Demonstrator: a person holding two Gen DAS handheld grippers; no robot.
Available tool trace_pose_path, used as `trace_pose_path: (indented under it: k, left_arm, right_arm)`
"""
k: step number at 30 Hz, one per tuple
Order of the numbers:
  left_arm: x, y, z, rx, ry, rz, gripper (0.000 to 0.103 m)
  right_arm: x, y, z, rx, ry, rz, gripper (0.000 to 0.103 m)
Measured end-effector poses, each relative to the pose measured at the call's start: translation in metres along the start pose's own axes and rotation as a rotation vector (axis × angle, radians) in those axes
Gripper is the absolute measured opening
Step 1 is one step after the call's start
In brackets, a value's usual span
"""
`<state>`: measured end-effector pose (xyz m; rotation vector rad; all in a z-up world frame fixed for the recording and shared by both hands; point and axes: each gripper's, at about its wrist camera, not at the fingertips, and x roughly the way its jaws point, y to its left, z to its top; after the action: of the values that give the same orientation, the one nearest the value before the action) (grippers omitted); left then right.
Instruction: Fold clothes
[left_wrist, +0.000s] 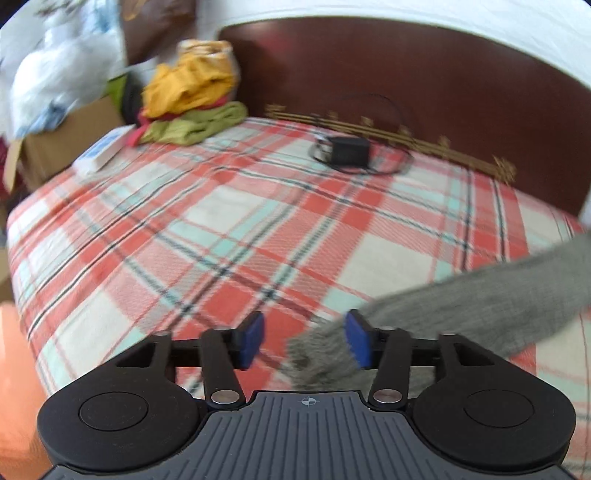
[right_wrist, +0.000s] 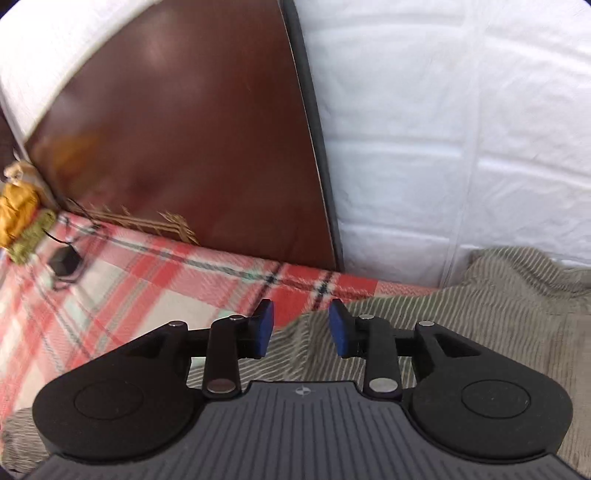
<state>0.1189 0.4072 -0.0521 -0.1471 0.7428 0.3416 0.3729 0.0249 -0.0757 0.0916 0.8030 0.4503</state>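
Hovering over grey knit garment (left_wrist: 480, 295) on bed (left_wrist: 221, 229); left gripper (left_wrist: 304, 341) and right gripper (right_wrist: 301, 328) jaws parted, gripping nothing, probably repositioning for a fold.

No legible text, brand, label or number is to be found in either view. Only a small crosshair mark is seen, printed on the ribbed body of each hand-held gripper; print on the blue-and-white box (left_wrist: 101, 149) is blurred beyond reading.
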Motion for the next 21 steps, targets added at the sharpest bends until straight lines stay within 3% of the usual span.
trace_pose_path:
  k: [4,13,17,20,21]
  left_arm:
    - [-0.014,0.027,0.0,-0.084,0.012,-0.013,0.072]
    - [0.002,0.039,-0.028,-0.168,0.144,-0.118,0.074]
    - [0.013,0.031,-0.03,-0.185,0.145,-0.146,0.077]
    - [0.016,0.025,-0.028,-0.165,0.14,-0.145,0.076]
    - [0.015,0.023,-0.028,-0.155,0.136,-0.144,0.07]
  right_arm:
    - [-0.031,0.008,-0.011,-0.015,-0.006,0.083,0.039]
    - [-0.077,0.043,-0.064,-0.054,0.135,0.303,0.045]
    - [-0.09,0.064,-0.083,-0.188,0.143,0.29,0.045]
    - [-0.099,0.088,-0.097,-0.395,0.093,0.231,0.045]
    - [-0.099,0.097,-0.102,-0.46,0.082,0.216,0.045]
